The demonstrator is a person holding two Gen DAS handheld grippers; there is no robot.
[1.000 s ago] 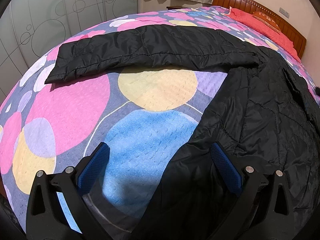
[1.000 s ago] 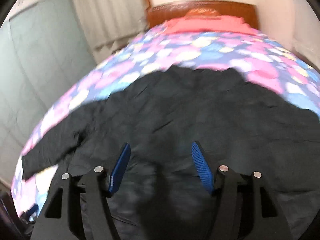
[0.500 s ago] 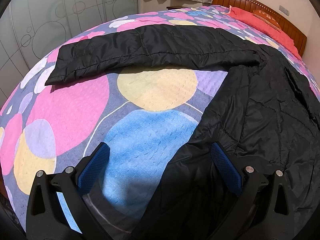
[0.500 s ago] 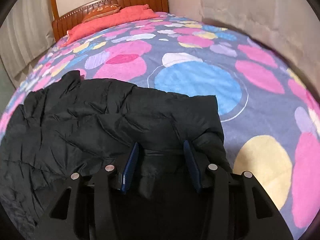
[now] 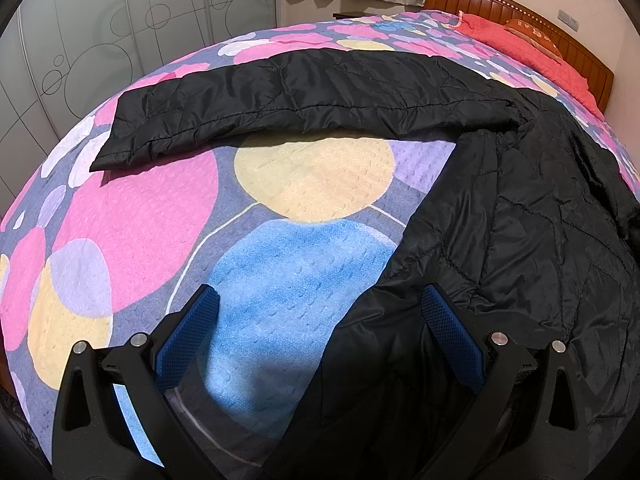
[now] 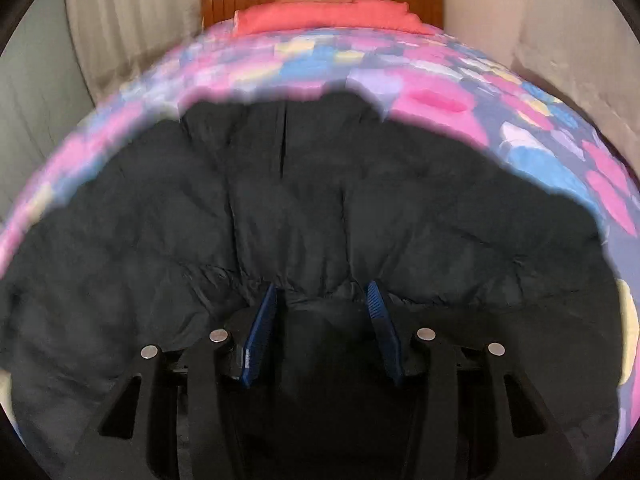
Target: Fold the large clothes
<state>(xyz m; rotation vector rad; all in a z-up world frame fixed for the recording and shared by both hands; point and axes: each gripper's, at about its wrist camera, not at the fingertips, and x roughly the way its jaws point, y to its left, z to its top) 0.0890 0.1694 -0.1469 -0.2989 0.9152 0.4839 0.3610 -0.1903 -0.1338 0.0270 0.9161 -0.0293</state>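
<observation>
Left tongs [image 5: 320,312]: we hold them wide, gripping nothing, over the hem | Right tongs [image 6: 322,304]: we pinch a bunched fold of the black jacket [image 6: 320,208] | Jacket spread on the patterned bedspread [image 5: 160,220], sleeve [image 5: 288,96] stretched out flat

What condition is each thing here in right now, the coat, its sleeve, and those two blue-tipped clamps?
Black jacket: unfolded, spread on the bedspread.
Sleeve: stretched out sideways, flat.
Left gripper: open wide, over the jacket's edge.
Right gripper: partly closed, a bunch of jacket fabric between its fingers.
</observation>
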